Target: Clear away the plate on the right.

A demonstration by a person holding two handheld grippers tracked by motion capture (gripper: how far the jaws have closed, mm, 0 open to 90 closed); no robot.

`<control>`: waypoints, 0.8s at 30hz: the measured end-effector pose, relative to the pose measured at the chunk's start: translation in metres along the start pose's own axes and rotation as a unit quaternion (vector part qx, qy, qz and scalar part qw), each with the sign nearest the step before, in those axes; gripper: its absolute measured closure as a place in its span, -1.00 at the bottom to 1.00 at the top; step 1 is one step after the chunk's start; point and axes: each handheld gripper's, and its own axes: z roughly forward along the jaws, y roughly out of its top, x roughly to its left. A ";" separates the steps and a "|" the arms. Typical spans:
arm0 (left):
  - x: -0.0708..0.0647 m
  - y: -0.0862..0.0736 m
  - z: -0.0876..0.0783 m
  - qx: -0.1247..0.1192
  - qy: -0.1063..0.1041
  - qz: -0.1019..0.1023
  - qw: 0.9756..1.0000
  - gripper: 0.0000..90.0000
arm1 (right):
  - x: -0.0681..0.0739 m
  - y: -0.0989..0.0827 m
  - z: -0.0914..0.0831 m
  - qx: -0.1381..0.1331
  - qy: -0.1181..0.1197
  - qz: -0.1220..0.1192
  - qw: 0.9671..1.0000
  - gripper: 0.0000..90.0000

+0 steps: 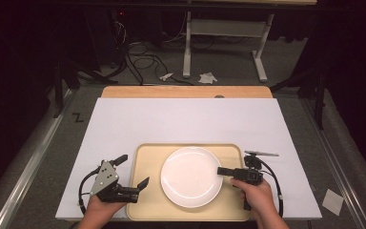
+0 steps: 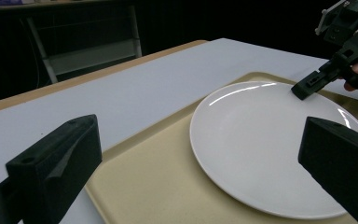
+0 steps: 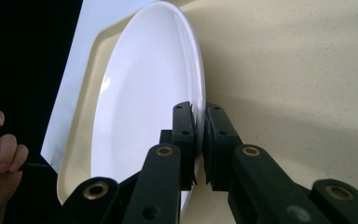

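A round white plate (image 1: pixel 190 176) (image 2: pixel 270 149) (image 3: pixel 144 93) lies in a beige tray (image 1: pixel 145 155) (image 2: pixel 158 186) (image 3: pixel 284 70) near the table's front edge. My right gripper (image 1: pixel 220 171) (image 3: pixel 199 126) comes in from the right and is shut on the plate's right rim, one jaw above it and one below. The left gripper view also catches that right gripper (image 2: pixel 303 89) at the plate's far edge. My left gripper (image 1: pixel 134 170) (image 2: pixel 198 158) stands open at the tray's left edge, facing the plate, with nothing between its jaws.
A white sheet (image 1: pixel 186 119) covers the table, with a wooden strip (image 1: pixel 186 91) along its far edge. Beyond it the floor holds cables (image 1: pixel 143 59), paper scraps (image 1: pixel 208 77) and a white table frame (image 1: pixel 224 33). A paper square (image 1: pixel 332 200) lies on the floor at right.
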 end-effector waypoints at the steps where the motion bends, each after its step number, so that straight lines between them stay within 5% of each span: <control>1: 0.000 0.000 0.000 0.000 0.000 0.000 1.000 -0.99 | 0.000 0.000 0.000 0.000 -0.002 -0.001 1.000 0.89; 24: 0.000 -0.001 0.000 0.002 -0.004 -0.003 1.000 -0.99 | 0.002 -0.003 0.008 0.034 -0.070 -0.054 0.995 0.74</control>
